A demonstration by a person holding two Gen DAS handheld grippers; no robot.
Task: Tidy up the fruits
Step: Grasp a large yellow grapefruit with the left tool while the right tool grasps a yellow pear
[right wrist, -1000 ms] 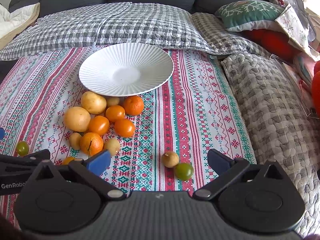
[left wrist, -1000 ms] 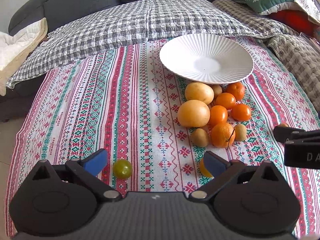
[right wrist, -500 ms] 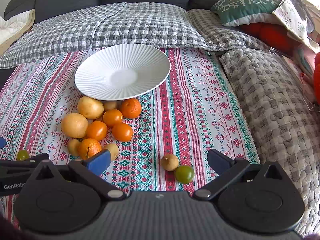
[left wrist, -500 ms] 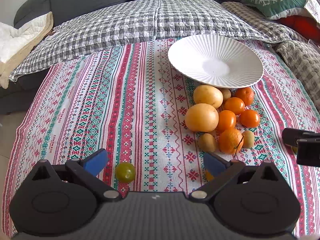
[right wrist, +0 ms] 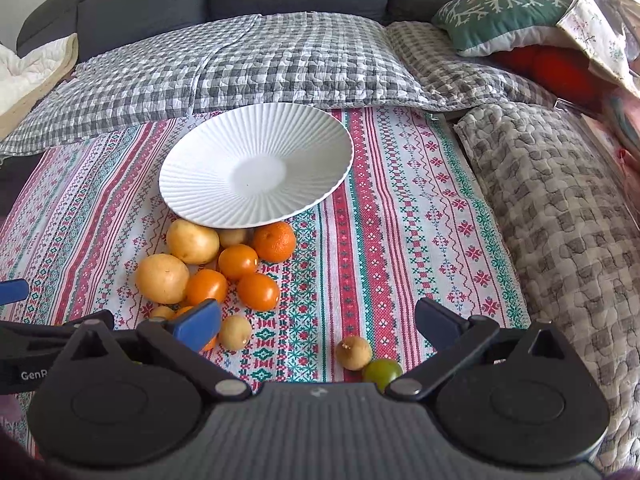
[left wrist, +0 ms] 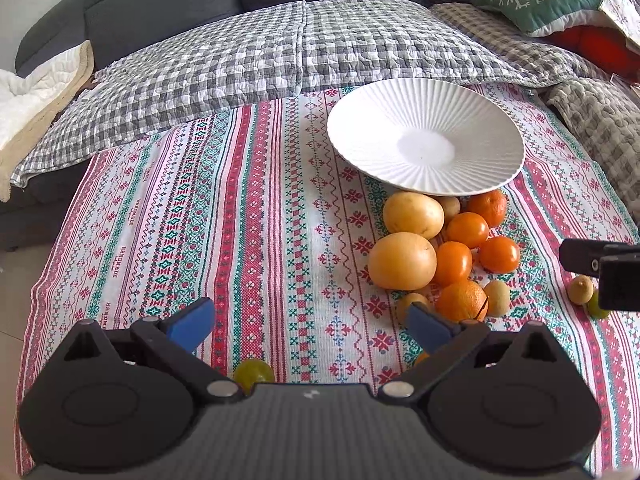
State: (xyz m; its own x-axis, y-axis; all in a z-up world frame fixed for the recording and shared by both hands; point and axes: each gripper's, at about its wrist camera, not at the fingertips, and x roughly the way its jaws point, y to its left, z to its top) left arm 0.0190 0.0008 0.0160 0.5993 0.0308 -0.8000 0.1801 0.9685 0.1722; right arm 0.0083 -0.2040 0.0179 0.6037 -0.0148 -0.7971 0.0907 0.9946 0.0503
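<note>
Two grippers gaping wide, left [left wrist: 308, 322] above green fruit [left wrist: 253, 374], right [right wrist: 318, 322] empty.

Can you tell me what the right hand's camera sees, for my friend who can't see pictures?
An empty white plate sits on a striped cloth, with yellow and orange fruits heaped just in front of it. Nearer, the open right gripper points at a small brown fruit touching a green one. A grey checked blanket lies behind.

Both wrist views low, facing the sofa, sharing white plate [left wrist: 426, 136] [right wrist: 256, 166], perhaps side by side
</note>
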